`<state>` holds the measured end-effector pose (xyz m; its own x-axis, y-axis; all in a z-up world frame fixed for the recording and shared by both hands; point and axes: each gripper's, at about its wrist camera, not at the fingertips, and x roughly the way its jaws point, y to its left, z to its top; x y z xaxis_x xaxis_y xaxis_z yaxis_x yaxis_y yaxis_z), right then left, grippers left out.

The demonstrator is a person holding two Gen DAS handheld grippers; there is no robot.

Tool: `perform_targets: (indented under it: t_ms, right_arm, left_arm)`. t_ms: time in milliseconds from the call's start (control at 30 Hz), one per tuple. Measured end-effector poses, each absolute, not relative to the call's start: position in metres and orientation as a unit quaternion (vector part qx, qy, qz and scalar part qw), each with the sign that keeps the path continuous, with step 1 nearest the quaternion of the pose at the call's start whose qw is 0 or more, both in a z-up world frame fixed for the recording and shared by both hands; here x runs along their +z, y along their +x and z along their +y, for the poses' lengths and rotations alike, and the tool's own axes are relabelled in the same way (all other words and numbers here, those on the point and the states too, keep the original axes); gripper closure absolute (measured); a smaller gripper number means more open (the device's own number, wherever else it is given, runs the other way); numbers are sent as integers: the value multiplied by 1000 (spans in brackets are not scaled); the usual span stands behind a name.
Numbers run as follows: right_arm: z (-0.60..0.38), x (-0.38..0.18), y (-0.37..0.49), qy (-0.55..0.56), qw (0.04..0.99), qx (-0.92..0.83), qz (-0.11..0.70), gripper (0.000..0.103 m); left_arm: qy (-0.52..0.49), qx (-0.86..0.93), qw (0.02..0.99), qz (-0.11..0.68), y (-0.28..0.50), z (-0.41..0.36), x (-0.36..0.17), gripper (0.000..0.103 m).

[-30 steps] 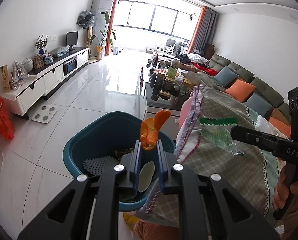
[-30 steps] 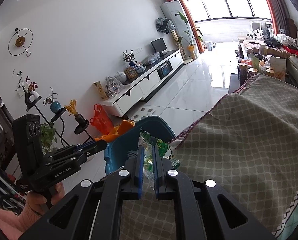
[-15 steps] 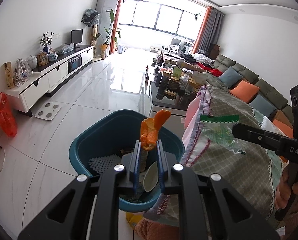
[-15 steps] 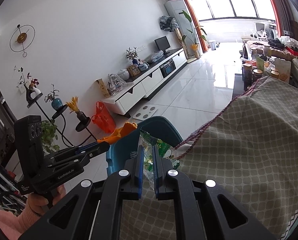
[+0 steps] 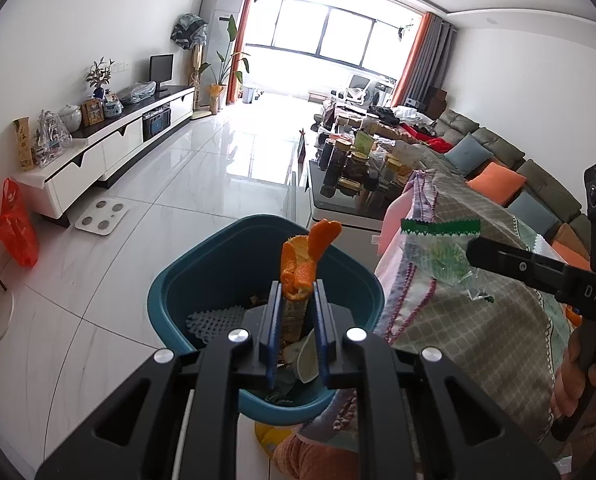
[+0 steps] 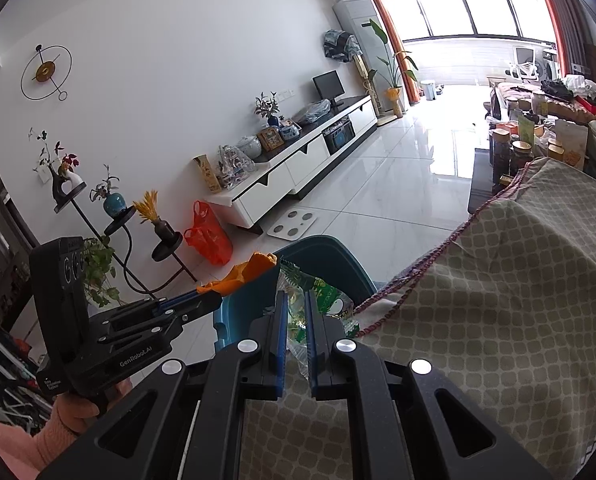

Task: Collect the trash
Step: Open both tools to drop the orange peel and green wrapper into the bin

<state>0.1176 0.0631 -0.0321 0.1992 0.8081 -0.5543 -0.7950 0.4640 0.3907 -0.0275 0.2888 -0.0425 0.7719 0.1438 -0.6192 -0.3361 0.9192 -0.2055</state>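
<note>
My left gripper (image 5: 297,286) is shut on a curled orange peel (image 5: 307,254), which it holds above the teal trash bin (image 5: 202,280). In the right wrist view that left gripper (image 6: 218,294) enters from the left, the orange peel (image 6: 250,270) sticking out past its tips. My right gripper (image 6: 296,296) is shut on a clear green-printed snack wrapper (image 6: 326,294), over the edge of the cloth-covered table (image 6: 498,300) beside the bin (image 6: 330,254). From the left wrist view the right gripper (image 5: 472,250) holds the wrapper (image 5: 438,248) to the right of the bin. White mesh and other scraps lie inside the bin.
A checked cloth (image 5: 478,320) hangs over the table on the right. Behind it stands a low table crowded with jars (image 5: 350,168), then a sofa (image 5: 518,176). A white TV cabinet (image 5: 98,152), a red plastic bag (image 5: 16,232) and a floor scale (image 5: 102,218) are at the left.
Both grippers keep their hold. The left wrist view has shifted slightly, so the bin sits a little further to the right under the peel; the right gripper has stayed almost still.
</note>
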Motion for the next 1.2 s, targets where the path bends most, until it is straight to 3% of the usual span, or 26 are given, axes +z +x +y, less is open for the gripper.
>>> perform_targets:
  t_ms: [1200]
  right_arm:
    - [100,-44,116,-10,763,525,377,94]
  left_arm:
    - [-161,147,921,323,-19,301,-55,87]
